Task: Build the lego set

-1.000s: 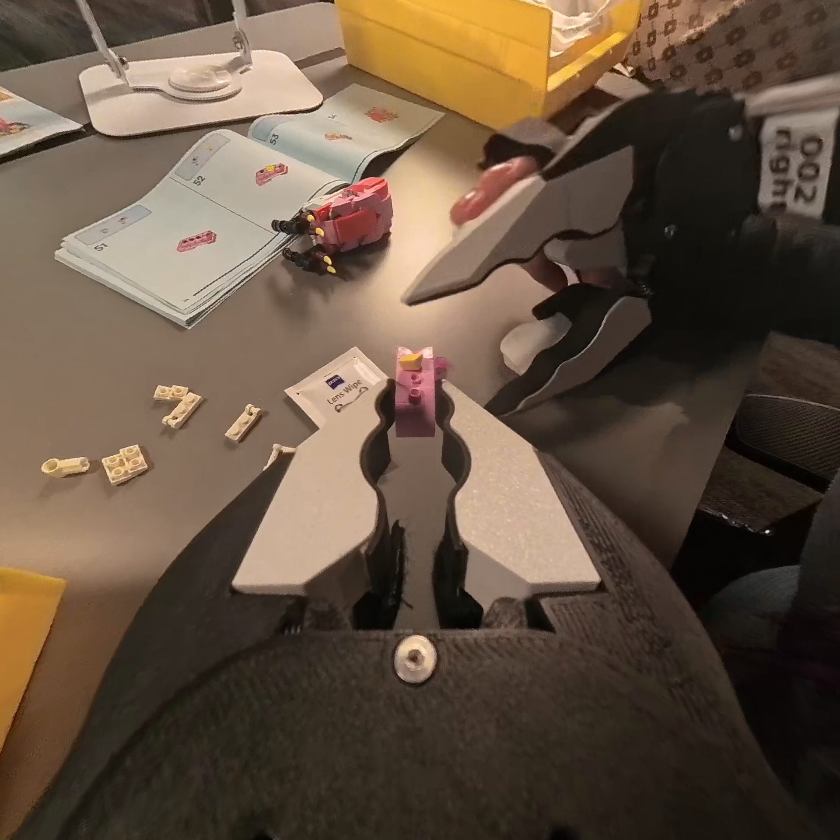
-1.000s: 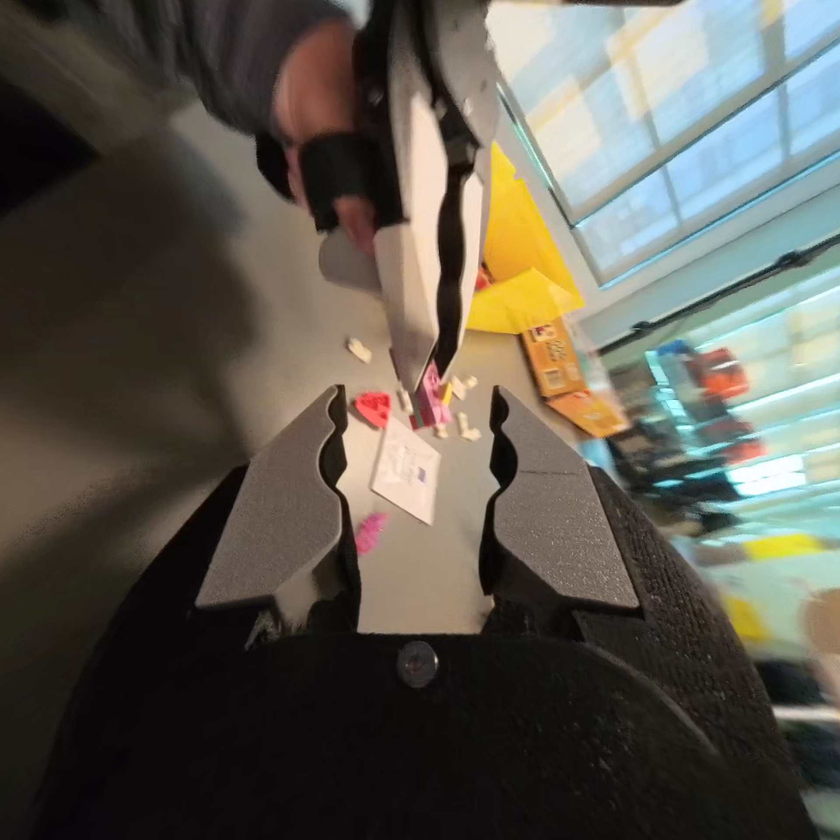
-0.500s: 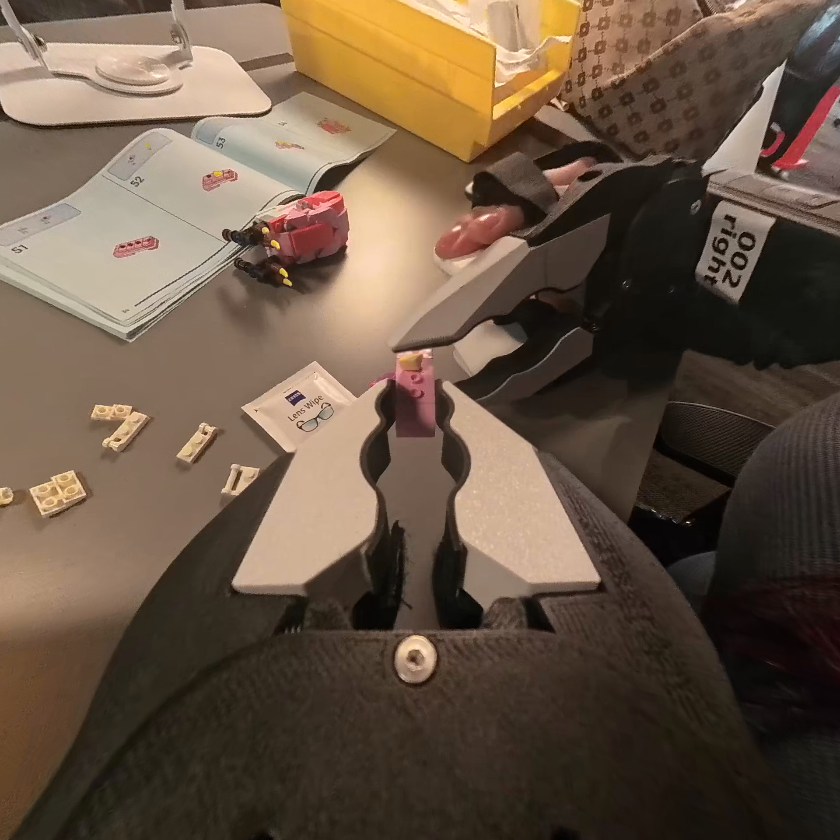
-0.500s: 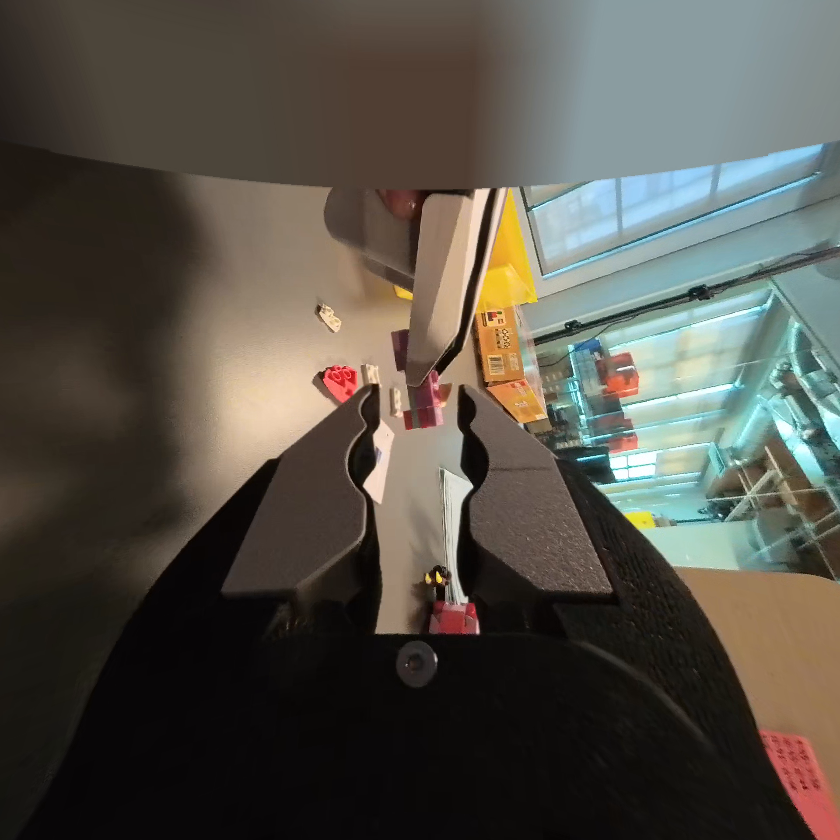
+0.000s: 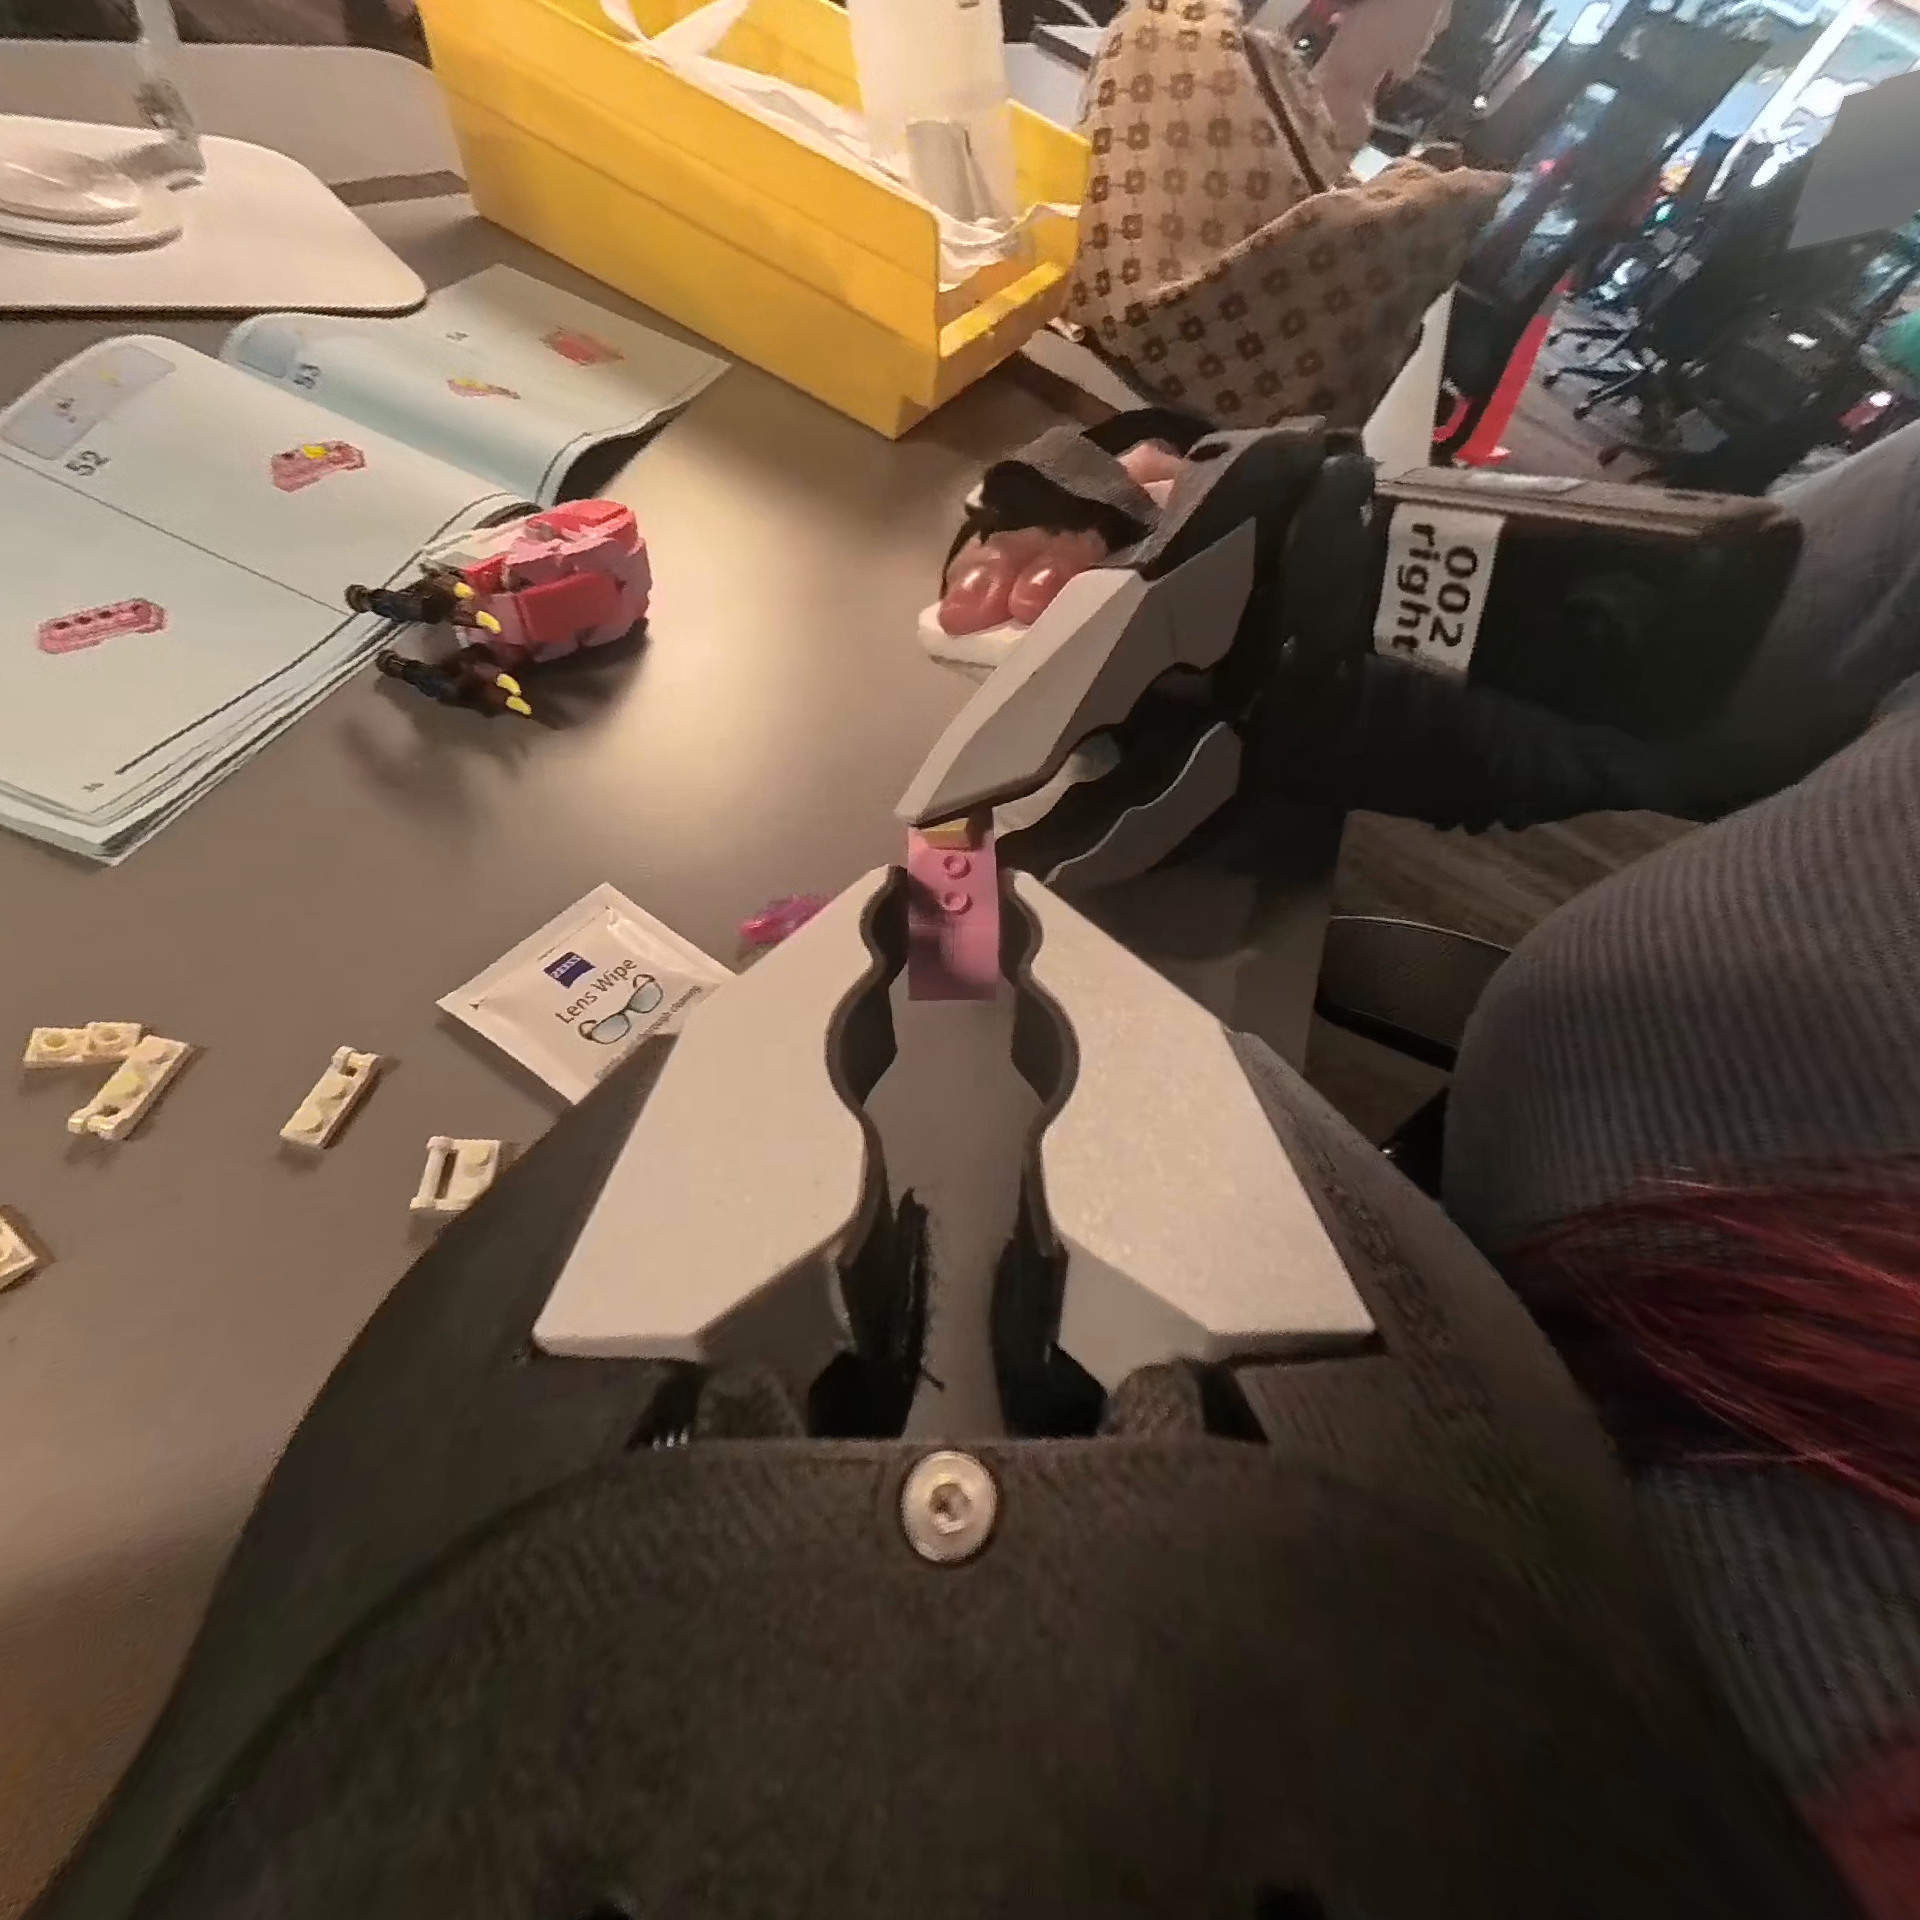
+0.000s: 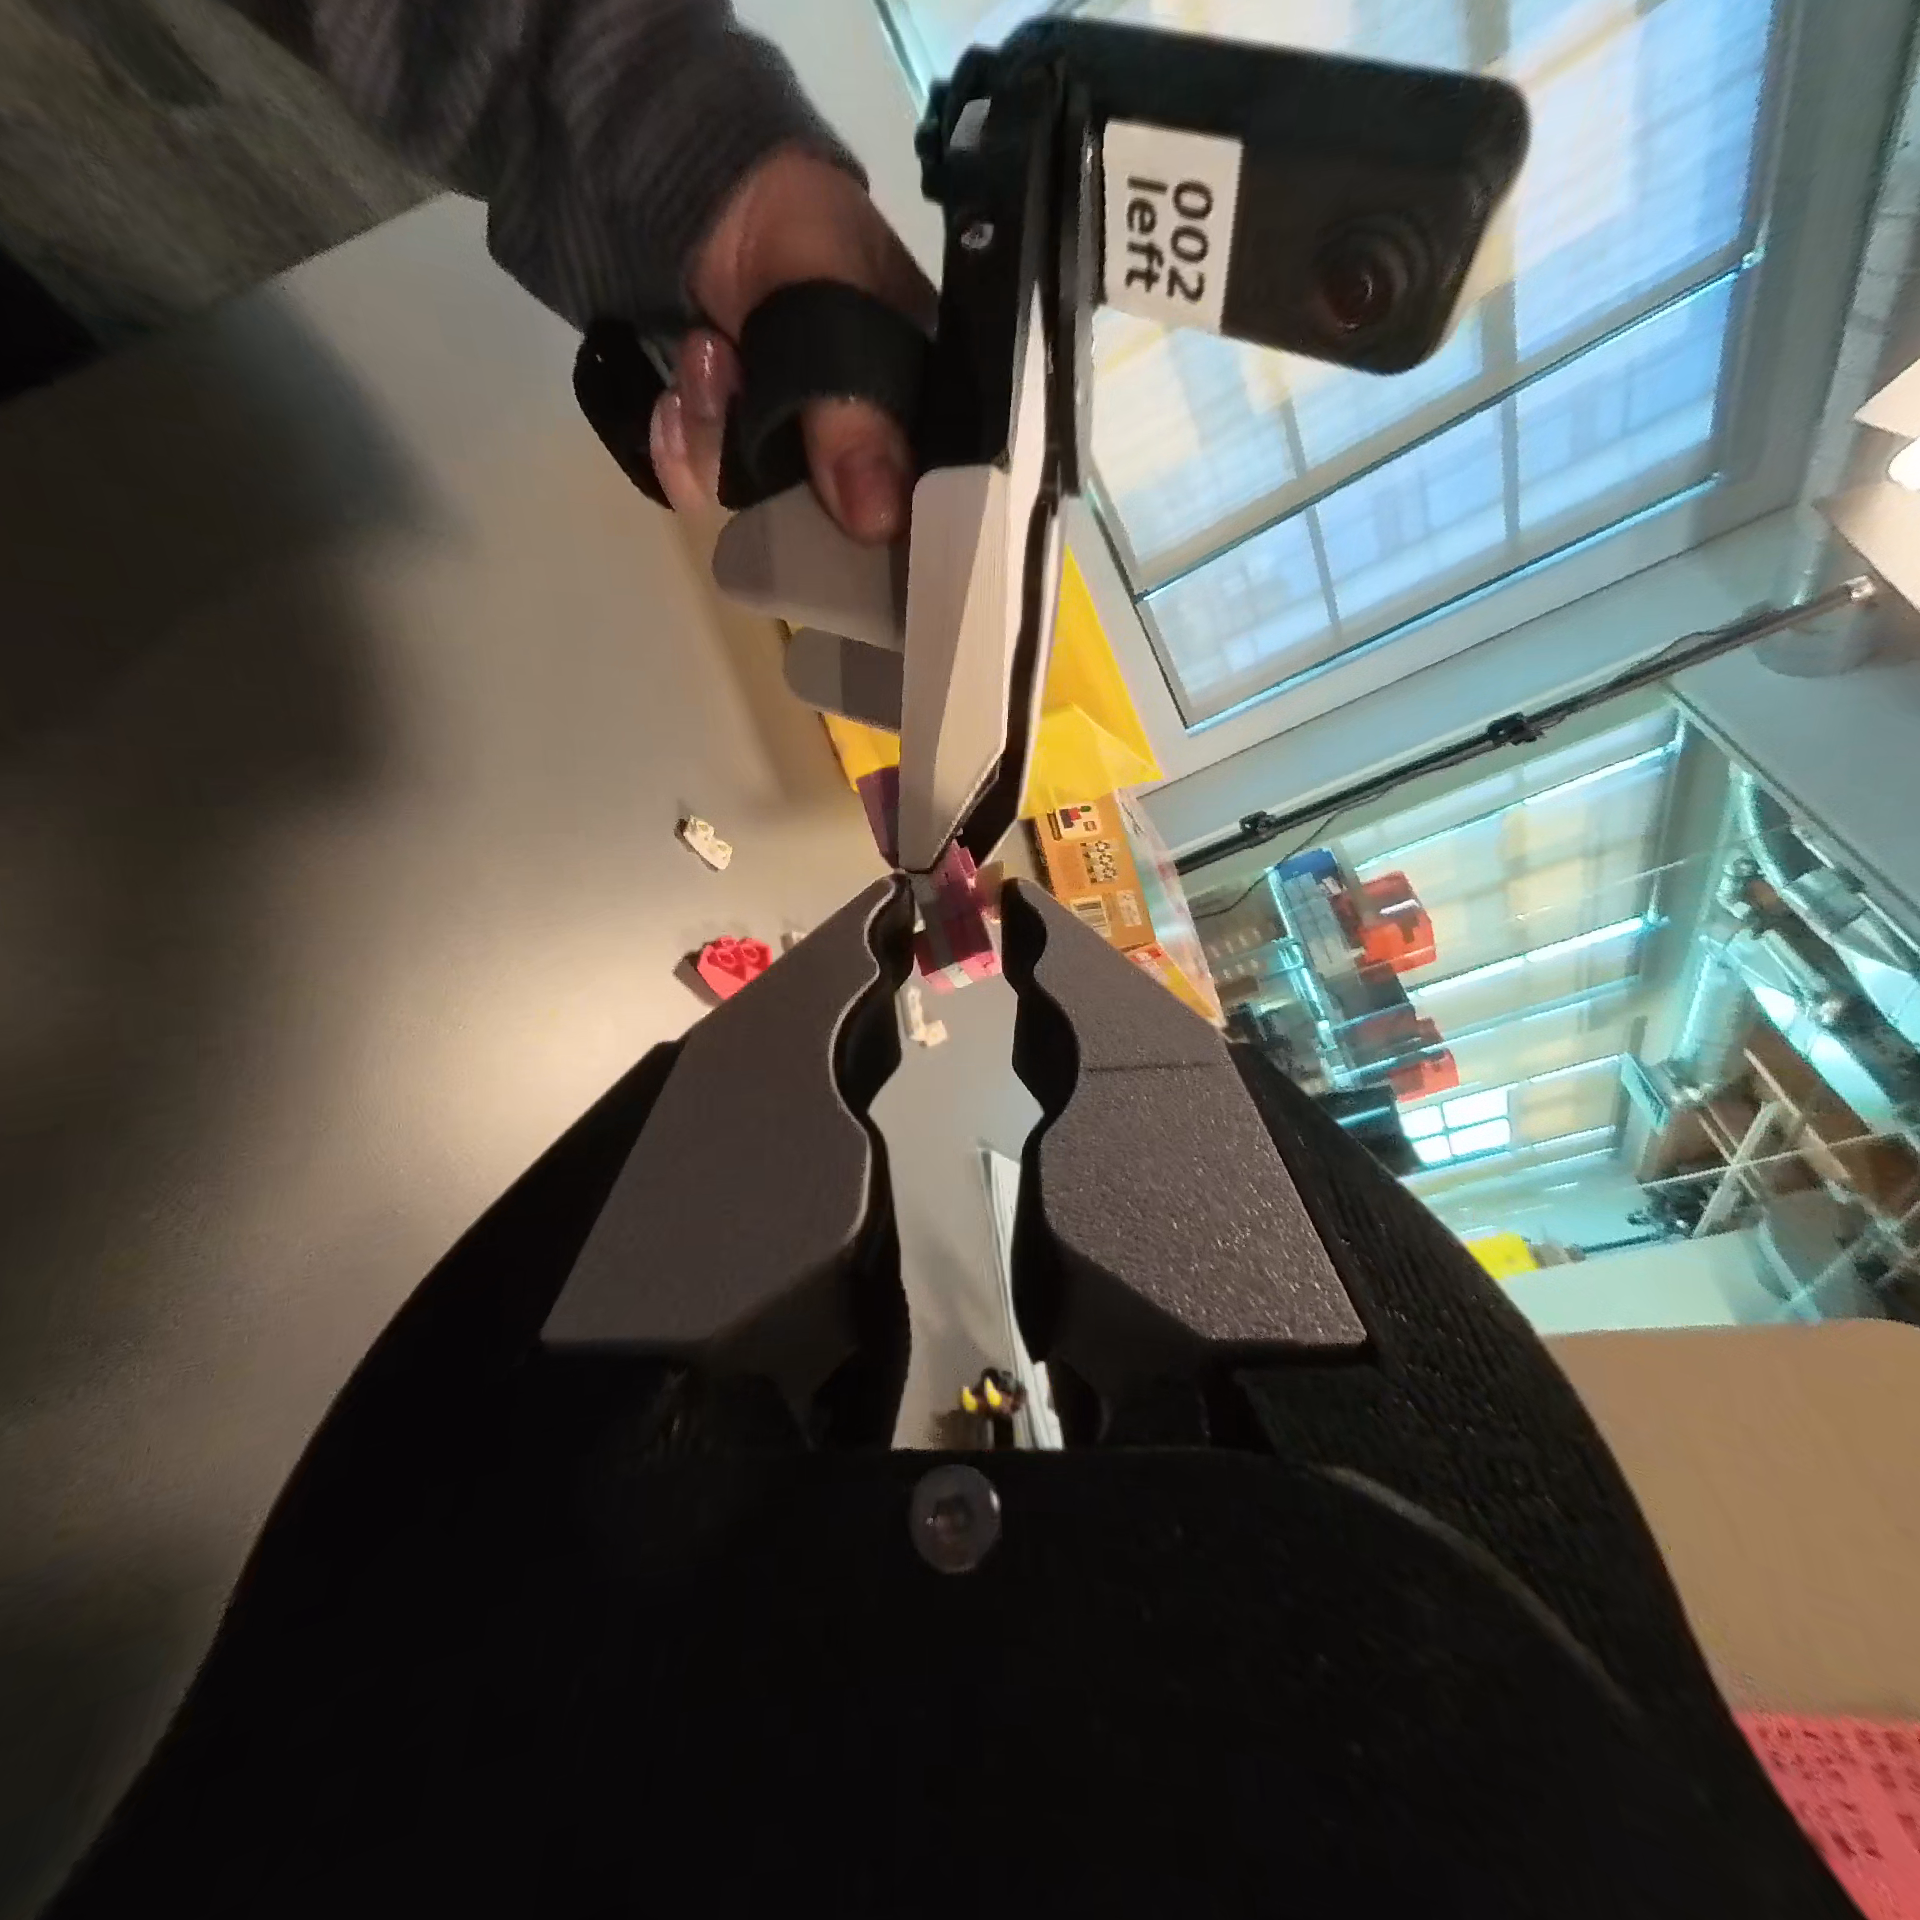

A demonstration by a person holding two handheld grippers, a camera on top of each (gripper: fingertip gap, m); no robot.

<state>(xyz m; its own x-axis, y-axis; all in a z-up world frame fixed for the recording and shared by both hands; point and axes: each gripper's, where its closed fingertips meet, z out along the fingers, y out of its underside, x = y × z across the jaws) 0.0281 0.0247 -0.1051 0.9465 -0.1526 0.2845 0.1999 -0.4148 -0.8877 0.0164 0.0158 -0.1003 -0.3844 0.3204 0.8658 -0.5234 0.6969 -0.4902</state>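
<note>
A pink brick assembly (image 5: pixel 951 914) (small yellow piece on its far end) stands upright, clamped between the left gripper (image 5: pixel 948 902) fingertips, above the table.

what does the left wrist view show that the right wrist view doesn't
Only the left wrist view: an open instruction booklet, a lens wipe sachet, a yellow bin and a patterned bag.
Only the right wrist view: windows, a red brick and cardboard boxes.
Both: the pink brick piece clamped in the left gripper, with the right gripper closing around its end.
</note>
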